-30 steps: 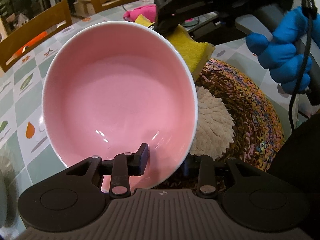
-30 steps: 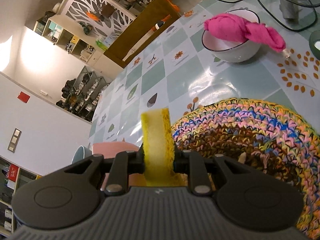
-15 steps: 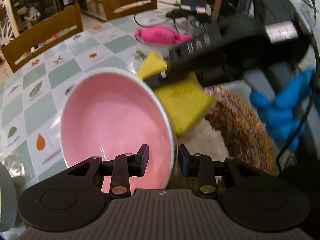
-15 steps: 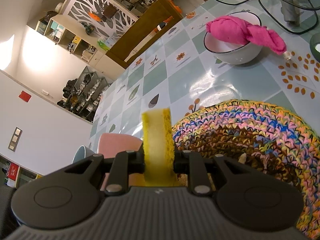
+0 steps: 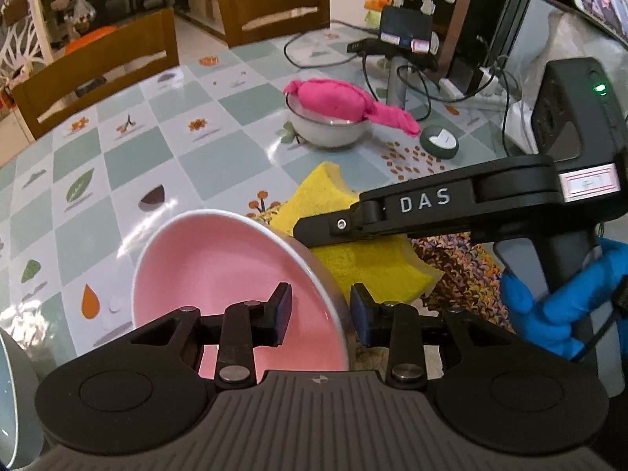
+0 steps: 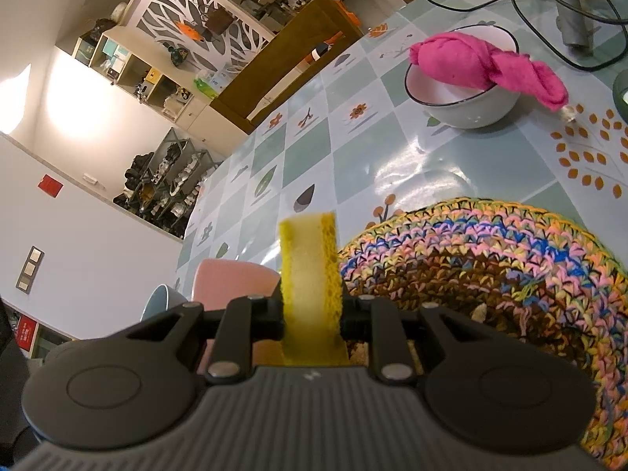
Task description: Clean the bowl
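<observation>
A pink bowl [image 5: 219, 274] with a white outside hangs tilted on edge above the table. My left gripper [image 5: 321, 314] grips its near rim, one pad inside and one outside, and its jaws are closing on the wall. My right gripper [image 6: 312, 314] is shut on a yellow sponge [image 6: 310, 267]. In the left wrist view the sponge [image 5: 365, 267] sits just right of the bowl's rim, outside the bowl, under the black right gripper held by a blue-gloved hand [image 5: 549, 314]. The bowl [image 6: 231, 282] shows low left of the sponge in the right wrist view.
A multicoloured woven basket [image 6: 490, 267] lies under and right of the sponge. A white bowl [image 5: 329, 125] holding a pink cloth stands farther back, with a green tape roll [image 5: 439, 142] and cables beside it. A blue-grey bowl [image 5: 11, 392] is at the near left. Wooden chairs line the far edge.
The left gripper has risen and pulled back with the bowl, which now looks smaller and more edge-on. The sponge now lies beside the rim. The right gripper has not moved.
</observation>
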{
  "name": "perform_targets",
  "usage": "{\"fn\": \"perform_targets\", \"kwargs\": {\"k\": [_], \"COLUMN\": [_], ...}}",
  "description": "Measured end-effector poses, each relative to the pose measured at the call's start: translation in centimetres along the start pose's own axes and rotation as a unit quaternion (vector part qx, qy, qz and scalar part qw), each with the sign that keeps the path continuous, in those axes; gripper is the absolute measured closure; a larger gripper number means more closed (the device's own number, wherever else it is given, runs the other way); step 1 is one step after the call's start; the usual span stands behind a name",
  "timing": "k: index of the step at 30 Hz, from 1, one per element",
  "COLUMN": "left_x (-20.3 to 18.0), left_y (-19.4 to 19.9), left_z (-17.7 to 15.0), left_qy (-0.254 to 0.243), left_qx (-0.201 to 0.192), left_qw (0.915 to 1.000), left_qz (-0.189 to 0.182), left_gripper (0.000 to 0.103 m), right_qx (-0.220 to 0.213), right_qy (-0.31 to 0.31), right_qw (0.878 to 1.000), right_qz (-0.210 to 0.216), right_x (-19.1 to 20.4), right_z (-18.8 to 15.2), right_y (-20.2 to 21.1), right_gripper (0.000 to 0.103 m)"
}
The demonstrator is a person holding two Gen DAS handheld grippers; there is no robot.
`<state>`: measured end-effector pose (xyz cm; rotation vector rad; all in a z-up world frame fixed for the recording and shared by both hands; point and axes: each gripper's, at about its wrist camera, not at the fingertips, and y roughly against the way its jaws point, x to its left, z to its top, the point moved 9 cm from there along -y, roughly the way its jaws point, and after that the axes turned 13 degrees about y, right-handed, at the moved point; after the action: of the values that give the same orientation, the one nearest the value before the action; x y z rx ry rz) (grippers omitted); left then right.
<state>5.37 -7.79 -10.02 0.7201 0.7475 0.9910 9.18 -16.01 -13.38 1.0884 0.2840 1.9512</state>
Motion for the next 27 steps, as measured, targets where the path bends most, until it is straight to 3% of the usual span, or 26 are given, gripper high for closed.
{"fn": "perform_targets", "kwargs": {"k": [1,2,8,27], "left_x": [-0.1,-0.3,-0.8,-4.3], "left_y": [-0.3,-0.3,0.1,1.5], "left_z": [0.0,-0.1,-0.8,-1.0], "left_qy": [0.002,0.005,-0.011,-0.057], "left_qx": [0.003,0.002,-0.022,-0.064], "left_qw": [1.0000,0.9998,0.9996,0.9951], "left_qz": [-0.008,-0.020,-0.014,-0.049], "left_gripper": [0.084,0.089,0.089,0.086], "right_qx": [0.001,0.001,0.001,-0.029], "right_qy": [0.000,0.000,0.001,0.029], "right_qw": [1.000,1.000,1.000,0.999], "right_qz": [0.000,-0.001,-0.001,-0.018], "right_x": [0.0,0.0,0.0,0.5], "right_z": [0.0,0.0,0.0,0.6], "right_y": [0.0,0.0,0.1,4.4], "right_gripper": [0.081,0.081,0.081,0.080]}}
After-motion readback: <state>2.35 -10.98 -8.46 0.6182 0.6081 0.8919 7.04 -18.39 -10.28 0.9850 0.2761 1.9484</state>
